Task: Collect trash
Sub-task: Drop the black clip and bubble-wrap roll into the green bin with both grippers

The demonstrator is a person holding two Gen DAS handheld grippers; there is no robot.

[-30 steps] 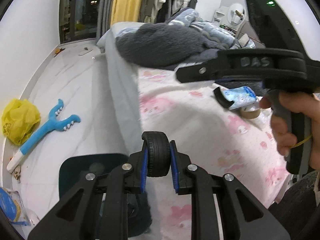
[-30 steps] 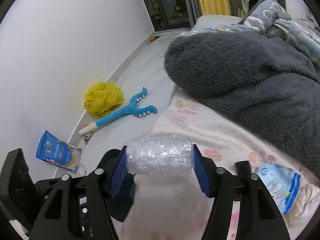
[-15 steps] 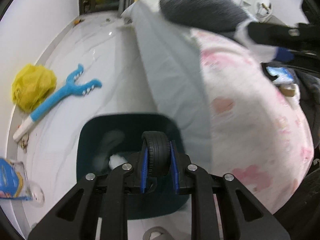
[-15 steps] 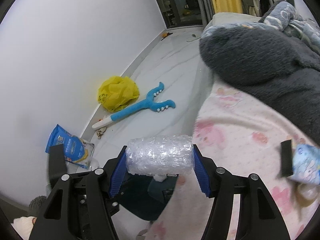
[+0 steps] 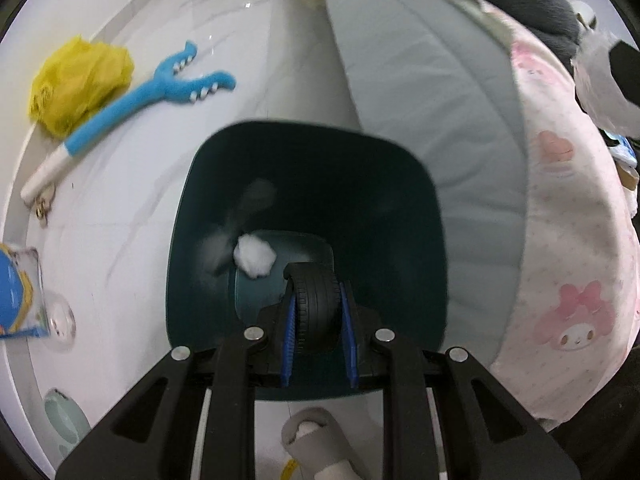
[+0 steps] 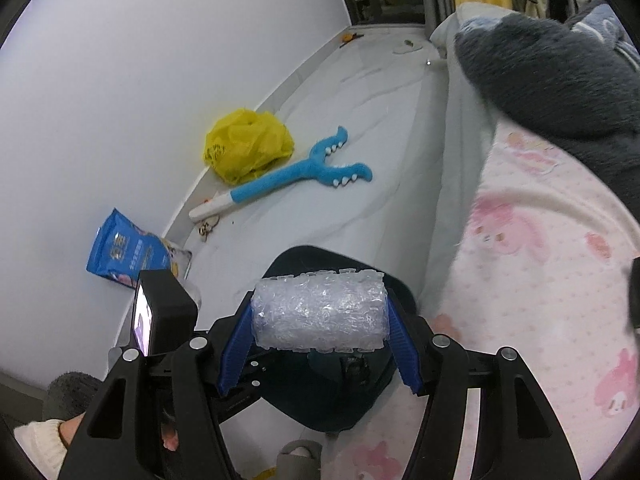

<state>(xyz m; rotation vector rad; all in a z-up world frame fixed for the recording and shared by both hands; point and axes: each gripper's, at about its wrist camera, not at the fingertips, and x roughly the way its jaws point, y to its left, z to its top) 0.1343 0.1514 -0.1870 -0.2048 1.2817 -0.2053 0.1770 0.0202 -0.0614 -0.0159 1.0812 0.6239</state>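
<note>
Nearest you: left gripper (image 5: pixel 318 312) clamps a small black tyre (image 5: pixel 316 304) above the open dark teal bin (image 5: pixel 424 184). White wad (image 5: pixel 255 255) lies on the bin's bottom. Your right gripper (image 6: pixel 320 320) clasps a bubble-wrap roll (image 6: pixel 320 312) over that bin. Farther left, on the floor: blue pouch (image 6: pixel 124 254), blue toy (image 6: pixel 296 178), yellow bag (image 6: pixel 244 144).

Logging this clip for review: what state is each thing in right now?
Left gripper: shut on small black rubber toy wheel, above bin.
Right gripper: shut on clear bubble-wrap roll.
Dark teal plastic bin: upright, open, white wad inside.
Yellow plastic bag: crumpled on floor.
</note>
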